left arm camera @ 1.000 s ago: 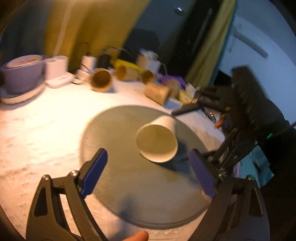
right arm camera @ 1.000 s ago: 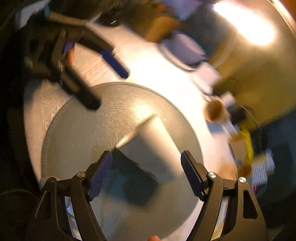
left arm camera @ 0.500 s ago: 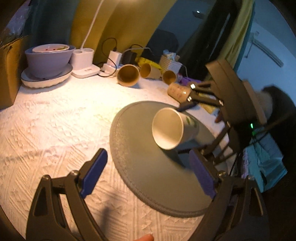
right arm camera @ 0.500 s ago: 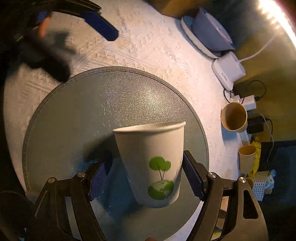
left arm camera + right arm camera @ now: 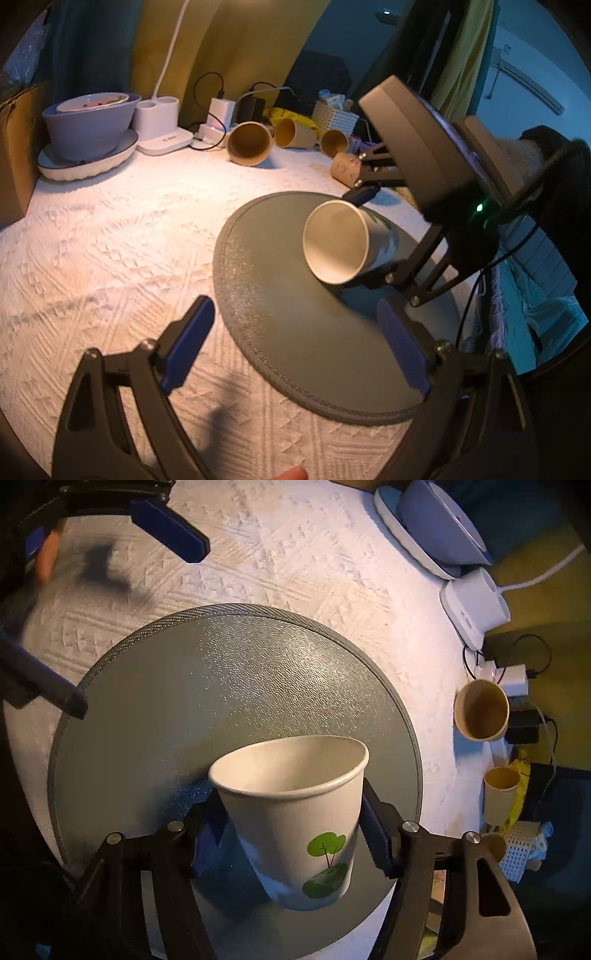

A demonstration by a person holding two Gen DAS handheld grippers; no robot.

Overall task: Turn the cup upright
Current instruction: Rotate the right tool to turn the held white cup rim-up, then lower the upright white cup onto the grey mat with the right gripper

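We see the right gripper (image 5: 295, 830) clamping the white cup (image 5: 295, 812) between its blue pads, one on each side of the wall, so the cup is held over the grey mat (image 5: 184, 686), tilted with its mouth toward the left gripper (image 5: 295, 343). The left gripper has its fingers spread wide with nothing between them, low over the mat's near edge and the white cloth (image 5: 110, 240). Brown cups (image 5: 248, 143) lie on their sides near the far edge.
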